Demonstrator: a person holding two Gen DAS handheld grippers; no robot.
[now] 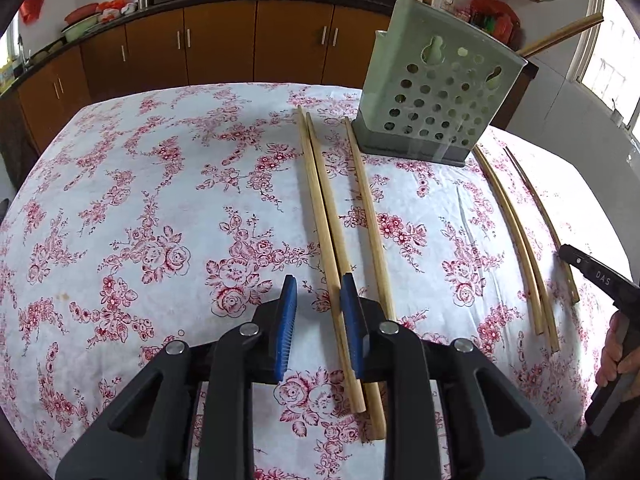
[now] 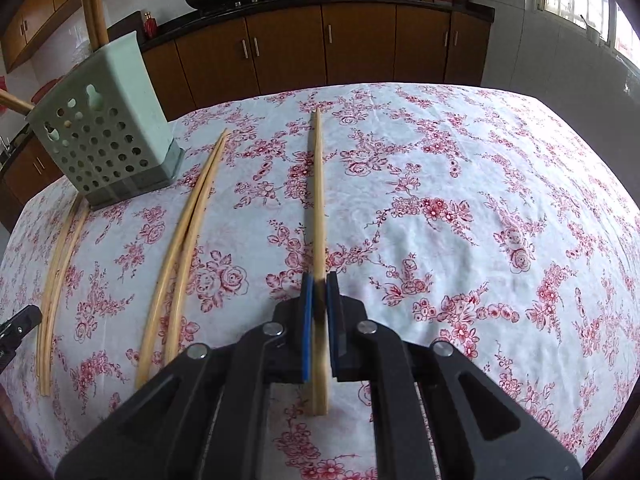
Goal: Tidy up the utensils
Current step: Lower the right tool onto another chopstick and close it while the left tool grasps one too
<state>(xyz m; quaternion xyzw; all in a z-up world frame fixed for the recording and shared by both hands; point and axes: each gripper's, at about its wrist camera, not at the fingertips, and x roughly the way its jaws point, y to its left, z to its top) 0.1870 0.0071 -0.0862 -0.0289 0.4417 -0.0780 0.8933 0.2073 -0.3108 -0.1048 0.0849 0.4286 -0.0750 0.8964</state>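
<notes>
One bamboo chopstick (image 2: 319,200) pinched betw. pads of rt tongs (image 2: 320,300), pointing away over the floral-cloth worktop (image 1: 140,200); looks raised just off the cloth, judging by the shadow beside it, though hard to be sure. Step in hand, prob.: carrying this one to the pale green perforated chopstick holder (image 1: 432,92), standing upright at far side of worktop, well apart from rt tongs. Next move calls for lifting, tipping the stick near-vertical and lowering it thru the open top w/o knocking the holder over. Left tongs (image 1: 318,320) spread wide, pinching nothing, straddling the near end of another chopstick (image 1: 339,336) flat on the cloth; closing on it seems the likely follow-up. Count, lying loose: 3 on the left side (touching pair plus single (image 1: 368,216) just beside), 2 more as a pair (image 1: 516,240) betw. holder and rt tongs, so 5 loose plus 1 held. Already in holder: at least 3, with 2 sticking up (image 2: 94,0) and 1 leaning out sideways (image 2: 12,102); exact no. inside can't be told. Holder: 1. Roughly a third done by that tally.
</notes>
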